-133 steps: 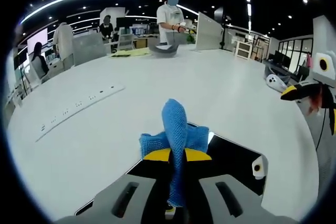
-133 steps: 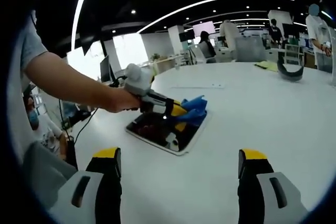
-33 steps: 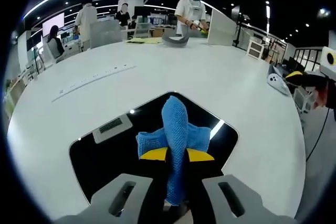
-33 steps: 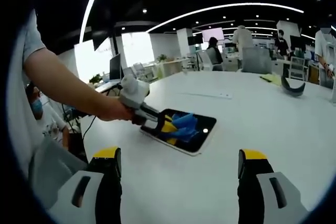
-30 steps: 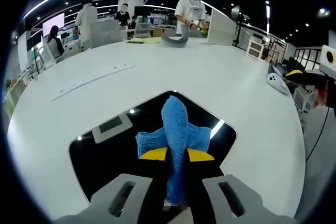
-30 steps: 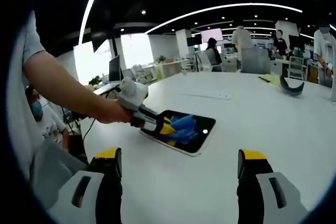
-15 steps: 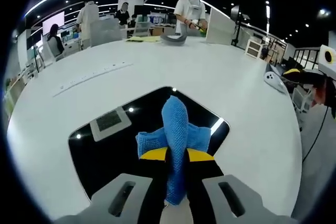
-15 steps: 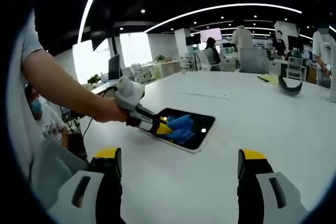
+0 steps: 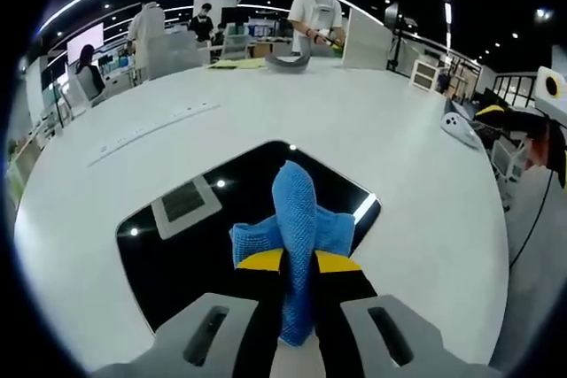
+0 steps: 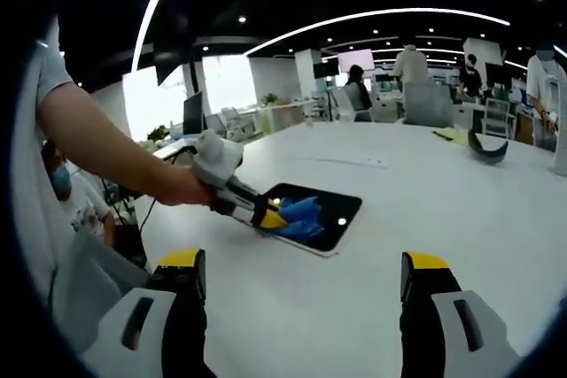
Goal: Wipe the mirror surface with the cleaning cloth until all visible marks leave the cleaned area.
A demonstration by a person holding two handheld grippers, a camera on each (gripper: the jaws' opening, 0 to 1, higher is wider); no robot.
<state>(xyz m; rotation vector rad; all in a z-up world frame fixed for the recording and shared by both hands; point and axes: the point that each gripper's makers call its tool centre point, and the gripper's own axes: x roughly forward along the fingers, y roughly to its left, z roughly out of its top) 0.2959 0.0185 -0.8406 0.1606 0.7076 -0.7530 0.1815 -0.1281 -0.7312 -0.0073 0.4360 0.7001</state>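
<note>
Left hand-held gripper (image 9: 293, 265) clamps our blue knitted cleaning cloth (image 9: 295, 219) against the dark rectangular mirror (image 9: 177, 258) on the white worktop (image 9: 354, 130); the right hand-held gripper (image 10: 297, 294) hangs released. Pressing hard may slide the unanchored mirror.

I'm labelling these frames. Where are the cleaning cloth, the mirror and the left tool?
cleaning cloth (image 9: 295, 205), left gripper view, upright fold
mirror (image 9: 221, 241), left gripper view, dark glass
left tool (image 10: 268, 216), right gripper view, yellow tips
</note>
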